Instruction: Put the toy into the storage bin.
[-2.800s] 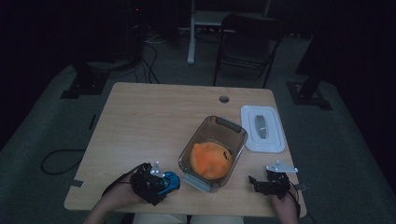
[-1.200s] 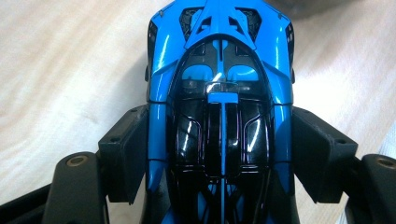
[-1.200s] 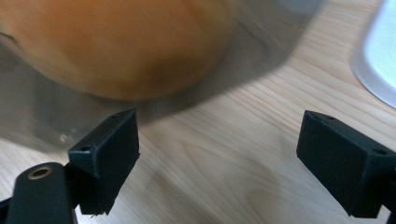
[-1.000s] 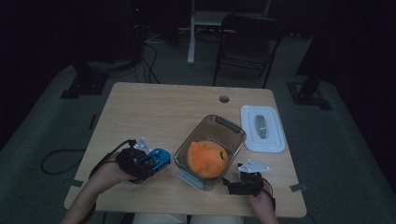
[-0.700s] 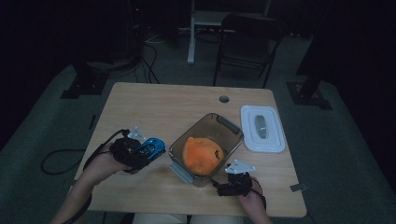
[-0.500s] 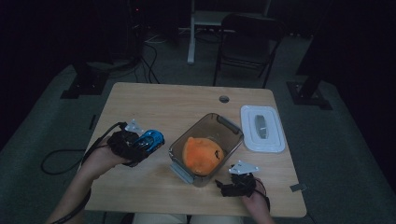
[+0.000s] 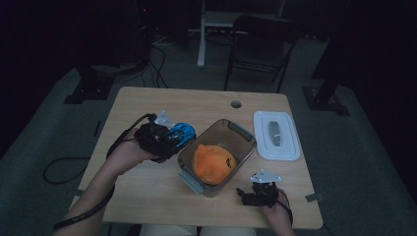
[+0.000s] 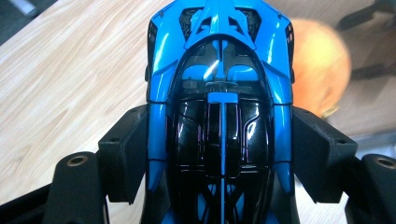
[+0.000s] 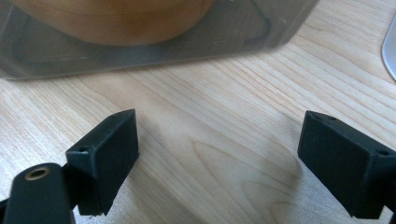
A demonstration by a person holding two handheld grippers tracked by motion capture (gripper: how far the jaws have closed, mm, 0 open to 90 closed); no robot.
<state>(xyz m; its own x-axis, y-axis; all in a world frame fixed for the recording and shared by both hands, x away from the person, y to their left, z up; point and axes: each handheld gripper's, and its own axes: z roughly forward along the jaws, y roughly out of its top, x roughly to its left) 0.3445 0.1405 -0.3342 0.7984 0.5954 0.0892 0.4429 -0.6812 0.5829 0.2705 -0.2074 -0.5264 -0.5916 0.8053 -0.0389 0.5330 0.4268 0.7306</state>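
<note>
Left gripper view shows your left gripper (image 8: 219, 154) clamping a glossy blue-and-black toy car (image 8: 219, 88) at centre frame, while your right gripper (image 9: 217, 158) stands wide, empty.

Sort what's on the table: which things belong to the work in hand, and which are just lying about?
In the job:
- blue toy car, clamped in the left gripper
- clear tub beside it, holding an orange soft toy

Lying about:
- white lid, right of the tub
- right gripper, jaws open over bare table
</note>
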